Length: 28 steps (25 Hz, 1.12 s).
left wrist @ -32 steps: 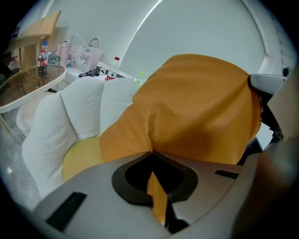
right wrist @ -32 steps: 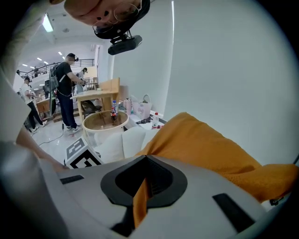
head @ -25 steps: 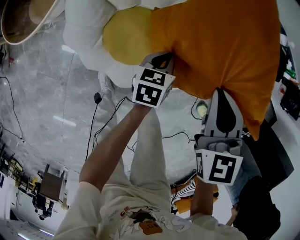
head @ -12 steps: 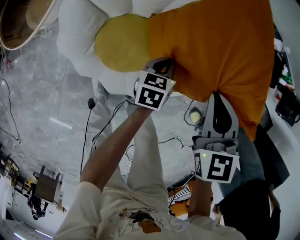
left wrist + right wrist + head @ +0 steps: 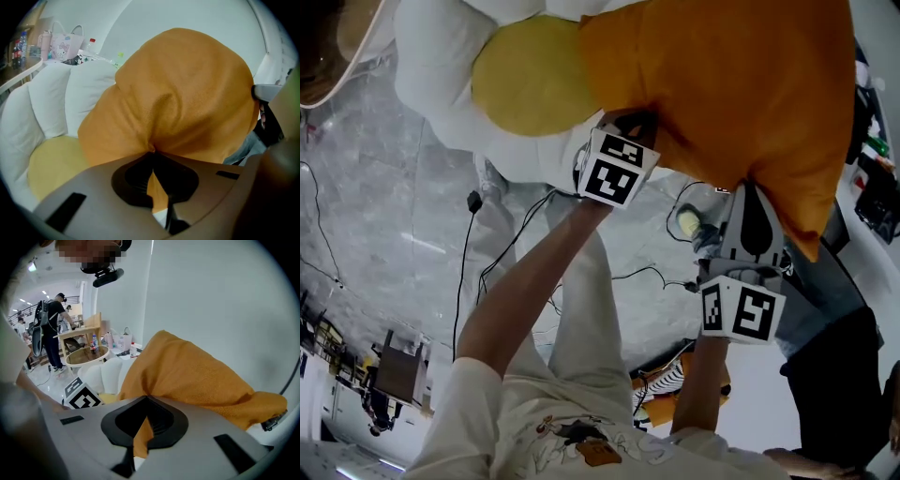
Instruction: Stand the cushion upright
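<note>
Two grips: left gripper point(image 5: 626, 124) and right gripper point(image 5: 750, 192) each pinched a fold of the cushion point(image 5: 722, 84) at its edge. They held it spread over the white chair point(image 5: 431, 66), likely for seating it upright.

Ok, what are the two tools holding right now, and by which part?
Both are shut on the orange cushion, pinching fabric along its near edge: left tool by the yellow seat pad, right tool nearer a corner.
</note>
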Motion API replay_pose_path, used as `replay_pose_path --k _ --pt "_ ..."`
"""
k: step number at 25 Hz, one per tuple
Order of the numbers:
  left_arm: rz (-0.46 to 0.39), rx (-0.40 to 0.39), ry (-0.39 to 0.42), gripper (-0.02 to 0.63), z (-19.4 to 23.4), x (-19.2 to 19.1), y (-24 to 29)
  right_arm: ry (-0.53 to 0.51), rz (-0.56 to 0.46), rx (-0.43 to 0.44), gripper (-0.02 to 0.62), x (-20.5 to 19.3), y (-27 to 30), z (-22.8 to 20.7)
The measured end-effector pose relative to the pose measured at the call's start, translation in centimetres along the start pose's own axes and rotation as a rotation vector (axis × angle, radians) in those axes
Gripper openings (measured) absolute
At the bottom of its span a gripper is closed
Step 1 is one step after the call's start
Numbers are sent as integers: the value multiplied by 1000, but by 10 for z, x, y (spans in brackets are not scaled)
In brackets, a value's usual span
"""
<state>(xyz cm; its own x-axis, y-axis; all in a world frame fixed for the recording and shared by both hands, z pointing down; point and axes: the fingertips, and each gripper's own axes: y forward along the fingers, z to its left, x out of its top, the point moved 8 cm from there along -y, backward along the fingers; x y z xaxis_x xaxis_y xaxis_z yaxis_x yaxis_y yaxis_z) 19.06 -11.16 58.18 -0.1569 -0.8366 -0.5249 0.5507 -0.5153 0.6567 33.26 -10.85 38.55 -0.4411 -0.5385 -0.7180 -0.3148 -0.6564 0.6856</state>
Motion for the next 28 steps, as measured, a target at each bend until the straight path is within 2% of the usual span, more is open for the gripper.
replay_pose_path --k 5,14,23,28 --pt "-14 3 7 14 -9 -3 6 41 5 -90 26 -6 -2 -16" --pt "-20 -27 5 28 -14 -4 1 60 -33 -190 48 -11 -14 -28" --pt "-16 -71 49 35 -34 -1 4 79 -37 -202 48 -20 -27 -20" --pt "-13 -38 68 23 -40 -1 5 99 -23 -190 48 -29 -30 -15"
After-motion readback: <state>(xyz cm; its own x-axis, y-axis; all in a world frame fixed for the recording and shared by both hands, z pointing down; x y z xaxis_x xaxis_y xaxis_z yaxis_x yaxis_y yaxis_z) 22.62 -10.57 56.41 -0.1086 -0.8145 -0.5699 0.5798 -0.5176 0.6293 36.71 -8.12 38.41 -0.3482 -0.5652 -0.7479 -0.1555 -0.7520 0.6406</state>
